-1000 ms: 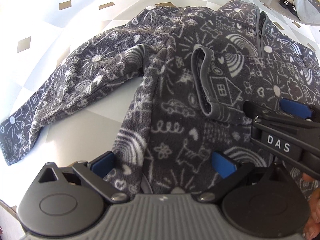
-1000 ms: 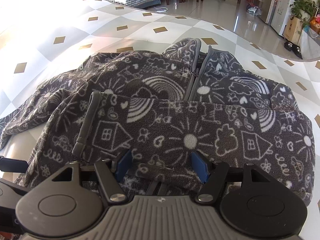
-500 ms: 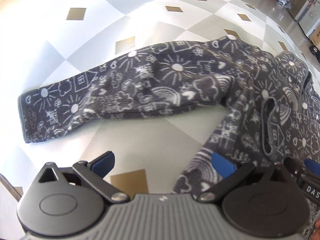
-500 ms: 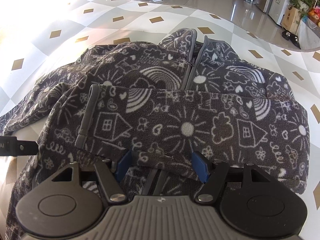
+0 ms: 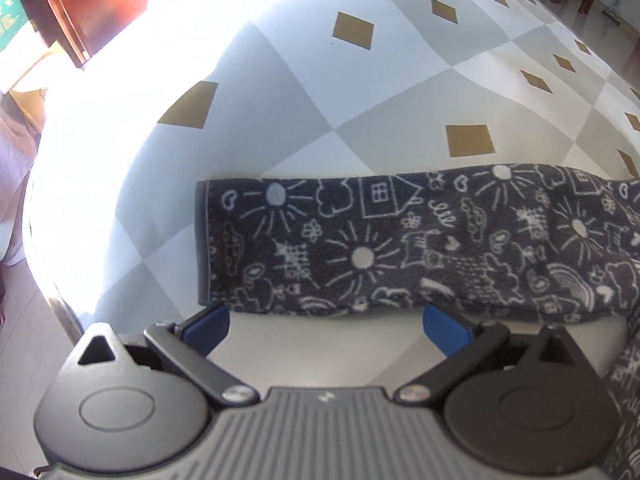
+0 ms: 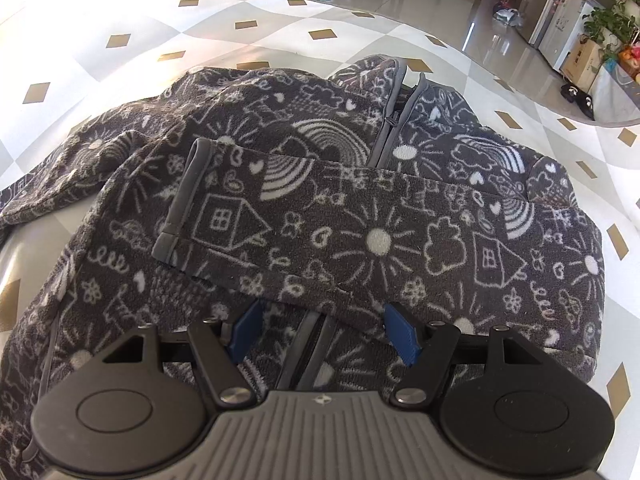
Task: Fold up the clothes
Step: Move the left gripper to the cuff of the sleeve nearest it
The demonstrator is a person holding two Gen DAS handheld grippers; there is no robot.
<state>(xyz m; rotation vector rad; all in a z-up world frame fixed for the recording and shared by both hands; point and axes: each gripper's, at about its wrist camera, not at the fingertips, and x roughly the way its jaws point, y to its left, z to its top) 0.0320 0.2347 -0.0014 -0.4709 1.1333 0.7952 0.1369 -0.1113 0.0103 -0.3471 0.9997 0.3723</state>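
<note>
We see a tabletop (image 5: 360,92) under a grey-and-white diamond cloth with gold squares; on it lies a dark doodle-print fleece jacket (image 6: 360,208), one sleeve (image 5: 400,248) stretching toward nine o'clock.

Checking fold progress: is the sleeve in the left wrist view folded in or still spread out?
Spread out. The sleeve lies flat and straight on the checked tablecloth, cuff outermost, unlike the other sleeve folded across the jacket's front.

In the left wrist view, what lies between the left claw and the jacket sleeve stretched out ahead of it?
Only a bare strip of tablecloth separates the open left claw from the sleeve.
</note>
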